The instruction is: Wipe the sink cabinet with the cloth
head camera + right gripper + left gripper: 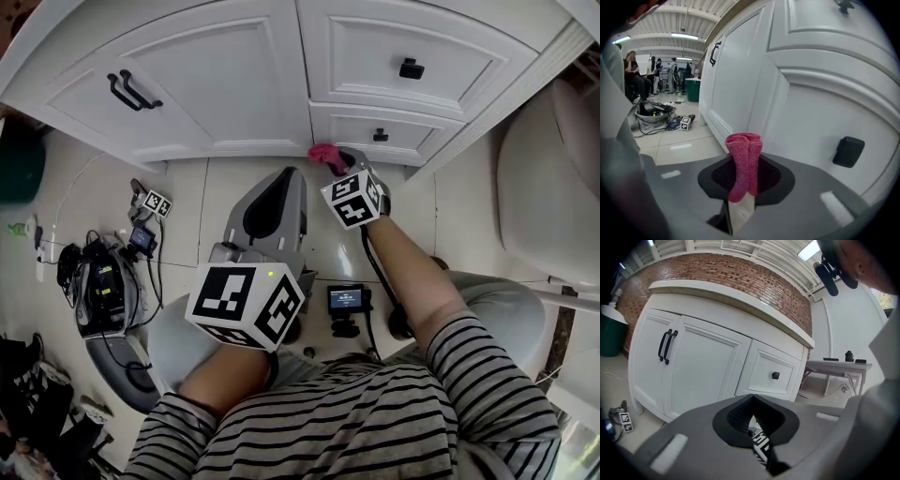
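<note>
- My right claw (742,190) pinches the pink cloth (743,159), with the sink cabinet (740,75) near ahead.
- My left claw (751,420) is pressed together on nothing, well back from the cabinet.

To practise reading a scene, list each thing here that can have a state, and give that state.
left gripper: shut, empty.
right gripper: shut on the cloth.
cloth: bunched, standing up between the jaws.
cabinet doors: closed.
upper drawer: closed.
lower drawer: closed.
</note>
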`<action>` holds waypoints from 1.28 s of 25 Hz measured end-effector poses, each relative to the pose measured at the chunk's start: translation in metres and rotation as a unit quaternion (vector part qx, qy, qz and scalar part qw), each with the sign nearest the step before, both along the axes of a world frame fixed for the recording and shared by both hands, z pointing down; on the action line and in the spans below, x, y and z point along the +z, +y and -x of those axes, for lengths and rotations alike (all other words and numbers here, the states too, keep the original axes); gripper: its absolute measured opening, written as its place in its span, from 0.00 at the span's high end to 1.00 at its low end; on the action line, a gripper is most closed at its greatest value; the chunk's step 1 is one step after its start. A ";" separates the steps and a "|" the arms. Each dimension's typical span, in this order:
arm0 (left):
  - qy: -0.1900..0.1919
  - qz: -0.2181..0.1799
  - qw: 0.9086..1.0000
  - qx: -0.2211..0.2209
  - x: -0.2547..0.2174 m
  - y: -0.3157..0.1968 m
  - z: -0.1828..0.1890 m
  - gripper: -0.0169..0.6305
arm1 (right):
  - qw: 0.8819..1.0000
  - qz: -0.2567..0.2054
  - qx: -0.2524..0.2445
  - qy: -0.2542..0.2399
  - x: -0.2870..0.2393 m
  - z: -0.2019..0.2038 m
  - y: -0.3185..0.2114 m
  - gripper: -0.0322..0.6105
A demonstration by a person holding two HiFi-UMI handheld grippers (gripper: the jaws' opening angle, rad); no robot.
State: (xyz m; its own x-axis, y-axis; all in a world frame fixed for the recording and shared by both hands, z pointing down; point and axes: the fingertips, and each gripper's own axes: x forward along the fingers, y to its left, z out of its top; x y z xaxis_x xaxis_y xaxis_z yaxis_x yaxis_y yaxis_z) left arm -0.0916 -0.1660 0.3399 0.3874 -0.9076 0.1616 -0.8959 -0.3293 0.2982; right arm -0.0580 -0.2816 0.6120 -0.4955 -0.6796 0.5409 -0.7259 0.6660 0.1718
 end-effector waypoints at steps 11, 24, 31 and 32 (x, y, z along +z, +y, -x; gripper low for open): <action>0.000 0.003 1.000 0.010 0.002 -0.011 -0.011 0.97 | 0.981 0.030 0.188 0.018 0.012 -0.200 -0.015 0.80; -0.076 -0.046 0.996 -0.005 -0.023 0.011 -0.009 0.97 | 0.962 -0.003 0.268 -0.060 -0.162 -0.249 0.035 0.81; -0.112 -0.124 0.986 -0.012 -0.078 0.045 -0.006 0.97 | 0.945 -0.123 0.187 -0.240 -0.307 -0.232 0.140 0.80; -0.114 -0.128 0.985 -0.016 -0.076 0.051 -0.004 0.97 | 0.940 -0.130 0.182 -0.257 -0.306 -0.230 0.152 0.80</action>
State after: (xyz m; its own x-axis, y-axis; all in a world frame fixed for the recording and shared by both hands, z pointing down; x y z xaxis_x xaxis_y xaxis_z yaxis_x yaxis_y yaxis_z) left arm -0.0877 -0.1151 0.2643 0.3387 -0.9409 0.0062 -0.9409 -0.3387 -0.0012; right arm 0.1722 -0.1295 0.3057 -0.3546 -0.9311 0.0856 -0.9292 0.3408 -0.1425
